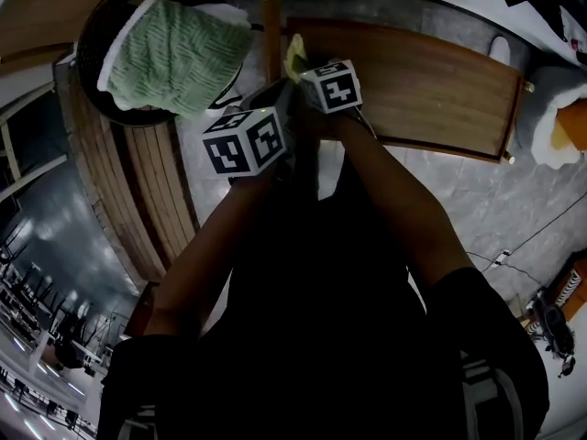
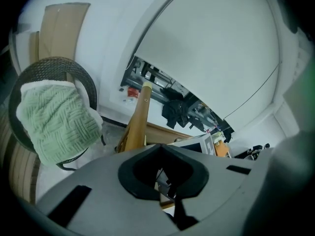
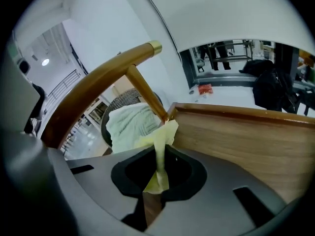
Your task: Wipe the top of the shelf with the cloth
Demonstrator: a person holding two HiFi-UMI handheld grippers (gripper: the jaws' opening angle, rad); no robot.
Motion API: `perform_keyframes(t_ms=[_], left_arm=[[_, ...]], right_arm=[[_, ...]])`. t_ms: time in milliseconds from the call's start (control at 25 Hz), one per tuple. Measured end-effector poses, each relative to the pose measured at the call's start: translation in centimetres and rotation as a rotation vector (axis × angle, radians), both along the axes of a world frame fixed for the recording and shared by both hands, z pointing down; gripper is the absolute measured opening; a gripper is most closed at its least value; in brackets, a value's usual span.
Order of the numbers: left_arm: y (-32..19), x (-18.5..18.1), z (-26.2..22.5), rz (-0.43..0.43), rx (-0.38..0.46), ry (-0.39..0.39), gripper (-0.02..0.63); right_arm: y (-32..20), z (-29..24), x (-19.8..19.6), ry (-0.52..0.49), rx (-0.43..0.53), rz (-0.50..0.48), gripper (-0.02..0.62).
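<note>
At the left end of the wooden shelf (image 1: 413, 85), on the far side from the person, both grippers sit close together with their marker cubes side by side. Right gripper (image 3: 157, 183): jaws closed on the yellow cloth (image 3: 161, 149), a twisted strip pinched between them. The cloth's free end lies against the top corner of the shelf. The head view gives only a small yellow bit of cloth past the right cube, and the cubes and forearms (image 1: 394, 209) cover the jaws there. The right gripper view shows the grip plainly. Left gripper (image 2: 160, 188): jaws together, nothing held, readable only in its own view. Left of the shelf a dark round basket (image 1: 92, 35) holds a green woven towel (image 1: 170, 49) with a white edge showing. All three views catch the towel. A wooden post (image 1: 271, 21) with a brass cap stands between basket and shelf. The right gripper view shows a thinner strut running from the post down to the shelf corner, which the head view does not show. Only the head view shows the grey stone floor (image 1: 486, 209) to the right, with a thin cable across it. Only the left gripper view shows dark clothing piled on a white surface far behind.
</note>
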State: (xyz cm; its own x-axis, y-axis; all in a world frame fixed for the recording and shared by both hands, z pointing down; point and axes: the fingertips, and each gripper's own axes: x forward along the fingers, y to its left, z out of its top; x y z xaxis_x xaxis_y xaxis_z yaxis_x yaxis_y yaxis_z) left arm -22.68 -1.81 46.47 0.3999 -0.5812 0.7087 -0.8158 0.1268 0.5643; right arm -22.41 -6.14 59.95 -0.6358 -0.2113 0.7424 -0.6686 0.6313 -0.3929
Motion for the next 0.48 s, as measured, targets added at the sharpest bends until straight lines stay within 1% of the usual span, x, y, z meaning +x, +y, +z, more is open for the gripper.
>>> perform_keyframes(t_ms=[120,280,480], left_arm=[[-0.1,0.3,0.5,0.019,-0.001,-0.010,0.011],[-0.9,1.0,0.6,0.047,0.011,-0.072,0.011],[-1.6,3.1,1.5,0.054,-0.022,-0.063,0.011]], right_arm=[[0.0,0.1,0.0,-0.001,0.000,-0.040,0.048],[0.1,0.2,0.5,0.000,-0.027,-0.054,0.048],[-0.1,0.4,3.4,0.026,-0.029,-0.051,0.048]])
